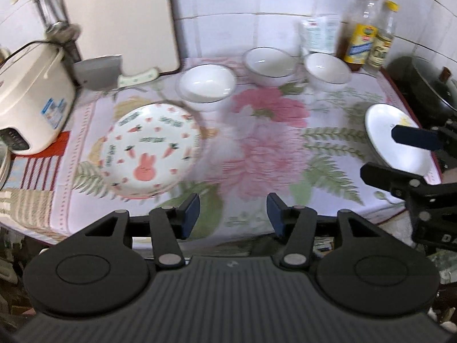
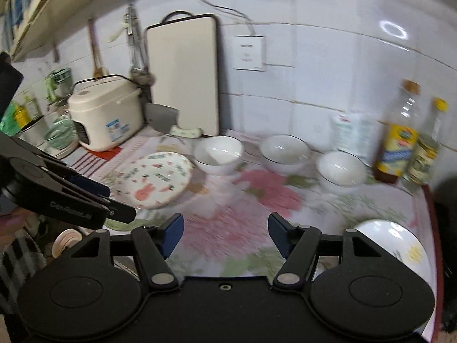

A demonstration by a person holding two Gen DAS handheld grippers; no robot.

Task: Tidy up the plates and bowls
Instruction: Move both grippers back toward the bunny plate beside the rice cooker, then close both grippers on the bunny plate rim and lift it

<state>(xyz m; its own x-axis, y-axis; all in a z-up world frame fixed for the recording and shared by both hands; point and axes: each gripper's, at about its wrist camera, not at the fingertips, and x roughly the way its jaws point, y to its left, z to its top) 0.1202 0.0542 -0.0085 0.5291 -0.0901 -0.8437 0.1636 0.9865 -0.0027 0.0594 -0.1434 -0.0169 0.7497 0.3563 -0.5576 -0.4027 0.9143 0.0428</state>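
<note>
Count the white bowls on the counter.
3, in a row by the tiled wall: left bowl beside the rabbit plate, middle bowl, right bowl by the bottles.

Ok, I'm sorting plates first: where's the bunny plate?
The bunny plate lies left on the floral cloth, between the rice cooker and the nearest white bowl.

Three white ceramic bowls (image 1: 207, 85) (image 1: 270, 63) (image 1: 327, 70) are sitting upright along the far side; a rabbit-and-carrot patterned round plate (image 1: 151, 148) is lying near left, a white plate (image 1: 397, 140) right.
</note>
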